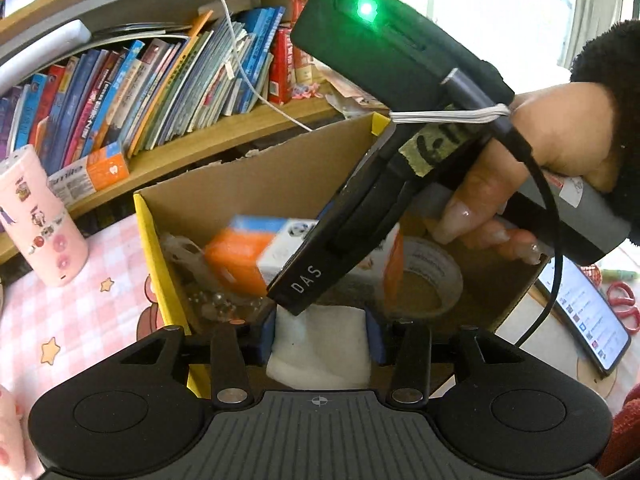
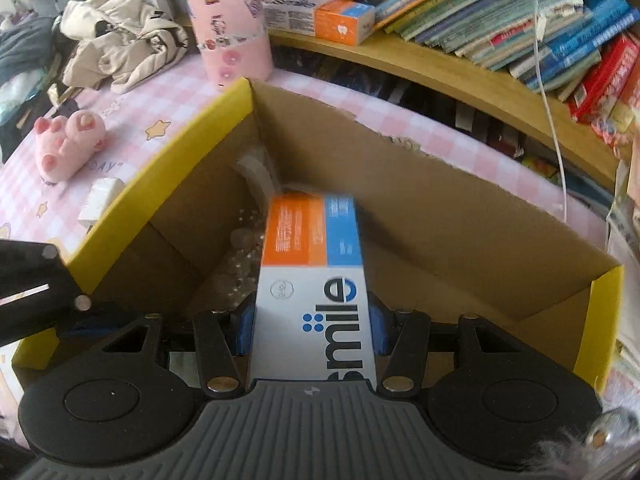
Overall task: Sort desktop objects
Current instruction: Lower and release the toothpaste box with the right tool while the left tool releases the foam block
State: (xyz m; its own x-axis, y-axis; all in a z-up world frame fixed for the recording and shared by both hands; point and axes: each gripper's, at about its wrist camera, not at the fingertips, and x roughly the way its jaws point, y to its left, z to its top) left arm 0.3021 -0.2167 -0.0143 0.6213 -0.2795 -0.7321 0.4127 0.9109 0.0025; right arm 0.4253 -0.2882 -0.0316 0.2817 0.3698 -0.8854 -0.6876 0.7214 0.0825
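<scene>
My right gripper (image 2: 310,332) is clamped on the toothpaste box (image 2: 312,280) — the blue pads press both long sides near its lower end. The box's long axis runs straight out along the fingers, its orange-and-blue far end tipped down into the cardboard box (image 2: 440,216), so what I judge comes next is simply down and release.

My left gripper (image 1: 320,338) has a white folded pad (image 1: 320,344) between its blue pads, low over the near edge of the same cardboard box. The gap between the pads looks about as wide as the pad itself; I cannot tell whether they grip it or have let go. The right hand (image 1: 552,160) with its tool crosses right over the left gripper's front, so the two are crowded over one opening, the right one reaching farther in.

Counting: two toothpaste boxes — one in my grip and a second toothpaste box (image 2: 320,16) on the bookshelf (image 2: 440,68). Inside the cardboard box I see one tape roll (image 1: 430,280) and some clear plastic. One pink cylinder (image 2: 228,24) and one pink plush (image 2: 68,144) stand outside on the checked tablecloth (image 2: 120,120).
</scene>
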